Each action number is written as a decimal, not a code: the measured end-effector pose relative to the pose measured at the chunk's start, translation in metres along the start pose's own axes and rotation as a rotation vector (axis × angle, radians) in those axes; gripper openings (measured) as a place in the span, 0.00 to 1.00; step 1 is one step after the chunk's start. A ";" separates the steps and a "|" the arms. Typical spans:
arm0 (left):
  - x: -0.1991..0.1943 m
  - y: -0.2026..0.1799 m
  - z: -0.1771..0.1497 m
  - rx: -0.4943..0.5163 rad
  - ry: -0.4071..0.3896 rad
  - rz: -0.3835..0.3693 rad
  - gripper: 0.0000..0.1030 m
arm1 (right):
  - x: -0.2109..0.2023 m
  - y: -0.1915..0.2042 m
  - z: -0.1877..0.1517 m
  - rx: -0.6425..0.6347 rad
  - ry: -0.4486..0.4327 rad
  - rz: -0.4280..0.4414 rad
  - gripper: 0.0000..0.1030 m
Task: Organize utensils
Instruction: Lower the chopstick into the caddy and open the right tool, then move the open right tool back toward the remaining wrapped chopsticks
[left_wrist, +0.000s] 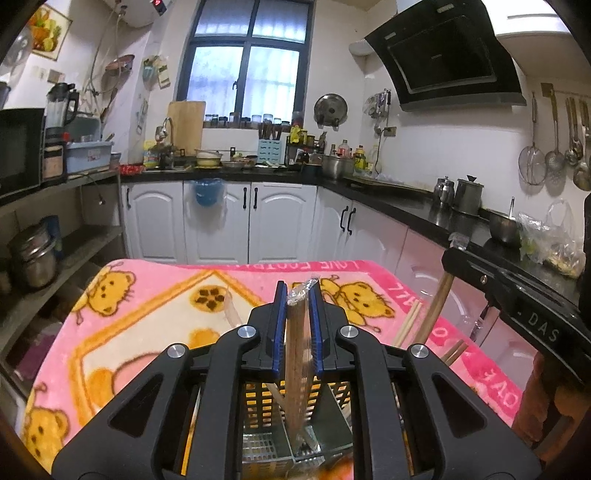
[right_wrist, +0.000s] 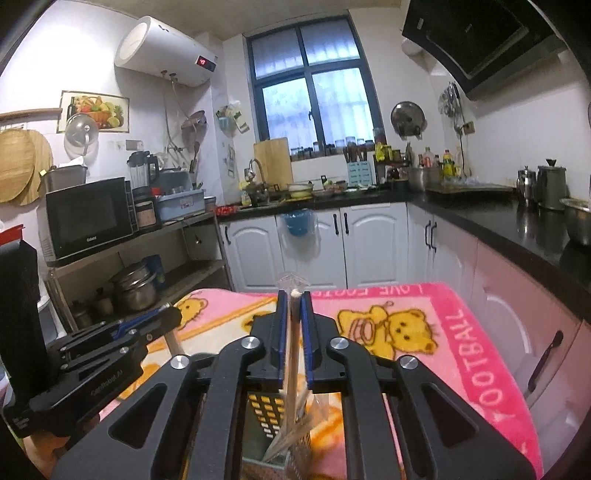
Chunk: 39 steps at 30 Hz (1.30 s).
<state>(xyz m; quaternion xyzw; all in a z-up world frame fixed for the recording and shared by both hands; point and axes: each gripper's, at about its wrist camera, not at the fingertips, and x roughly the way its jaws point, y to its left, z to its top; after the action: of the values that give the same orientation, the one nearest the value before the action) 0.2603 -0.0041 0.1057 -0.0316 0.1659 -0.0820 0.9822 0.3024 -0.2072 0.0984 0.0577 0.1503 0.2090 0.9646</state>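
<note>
My left gripper (left_wrist: 297, 295) is shut on a plastic-wrapped bundle of wooden chopsticks (left_wrist: 296, 339). The bundle stands upright with its lower end in a perforated utensil holder (left_wrist: 258, 406) under the jaws. My right gripper (right_wrist: 294, 301) stands open by a sliver around a thin wrapped wooden stick (right_wrist: 293, 354), whose lower end also rests in the utensil holder (right_wrist: 264, 410). In the left wrist view the right gripper (left_wrist: 458, 254) is to the right, just above loose chopsticks (left_wrist: 406, 325). In the right wrist view the left gripper (right_wrist: 166, 319) is close on the left.
The holder sits on a pink bear-print blanket (left_wrist: 147, 314) (right_wrist: 461, 350) over a table. White cabinets and a black counter (right_wrist: 517, 229) with pots run behind and to the right. An open shelf with a microwave (right_wrist: 88, 218) and pots stands at the left.
</note>
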 end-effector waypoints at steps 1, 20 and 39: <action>-0.001 0.000 0.000 -0.001 0.001 -0.004 0.07 | -0.002 -0.001 0.000 0.007 0.004 0.003 0.14; -0.033 0.000 0.002 -0.038 0.036 -0.018 0.42 | -0.051 -0.009 -0.004 0.019 0.054 -0.001 0.29; -0.083 0.005 -0.032 -0.080 0.064 -0.042 0.64 | -0.109 -0.016 -0.033 0.077 0.086 0.013 0.41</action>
<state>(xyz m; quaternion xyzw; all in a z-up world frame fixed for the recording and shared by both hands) 0.1729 0.0137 0.1022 -0.0715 0.1995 -0.0966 0.9725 0.2037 -0.2665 0.0938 0.0867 0.1992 0.2117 0.9529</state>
